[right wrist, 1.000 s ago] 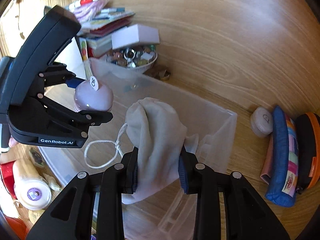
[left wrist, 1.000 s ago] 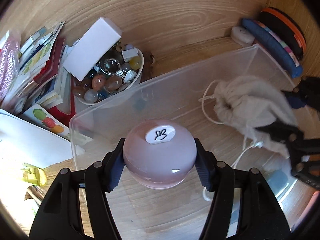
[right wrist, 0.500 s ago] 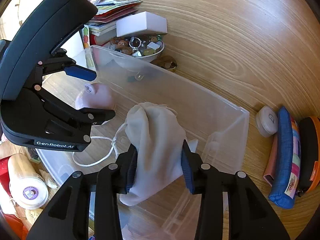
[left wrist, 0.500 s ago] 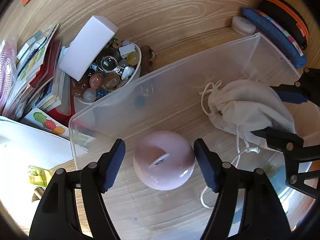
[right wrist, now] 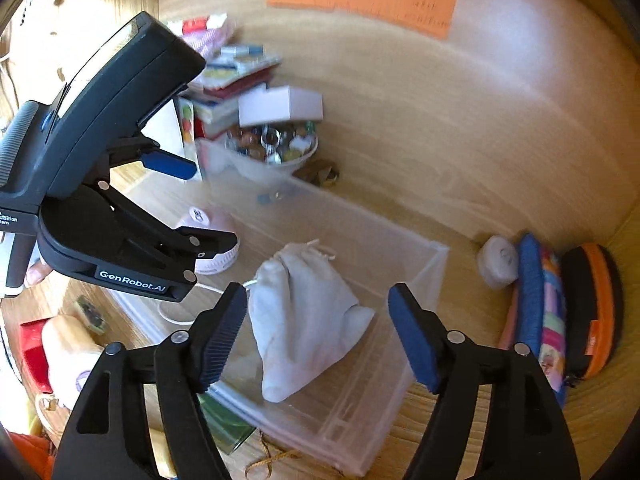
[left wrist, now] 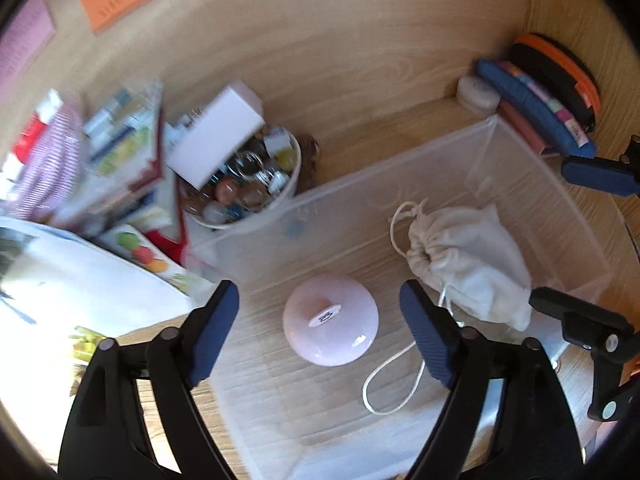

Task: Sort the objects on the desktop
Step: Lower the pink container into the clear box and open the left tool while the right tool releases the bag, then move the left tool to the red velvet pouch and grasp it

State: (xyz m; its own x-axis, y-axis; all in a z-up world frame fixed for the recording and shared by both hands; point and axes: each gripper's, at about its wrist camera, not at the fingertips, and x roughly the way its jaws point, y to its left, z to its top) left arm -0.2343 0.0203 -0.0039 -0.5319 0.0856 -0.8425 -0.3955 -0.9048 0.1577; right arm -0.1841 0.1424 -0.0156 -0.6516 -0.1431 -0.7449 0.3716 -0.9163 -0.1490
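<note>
Two grippers hang over the clear bin [left wrist: 520, 152], both sets of fingers opening, nothing gripped. Left gripper [left wrist: 320, 332]: pink dome [left wrist: 330, 318] lies free between its fingers, on the bin floor. Right gripper [right wrist: 316, 336]: cloth pouch [right wrist: 304, 312] lies loose, toward the bin's right end.

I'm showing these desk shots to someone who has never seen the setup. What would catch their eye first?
Probably the clear plastic bin in the middle, holding a round pink case and a cream drawstring pouch side by side. Above each hangs a black gripper, the left gripper and right gripper, jaws opening, pads off both things. Behind the bin's far left corner, a bowl of coloured stones under a white box stands out.
</note>
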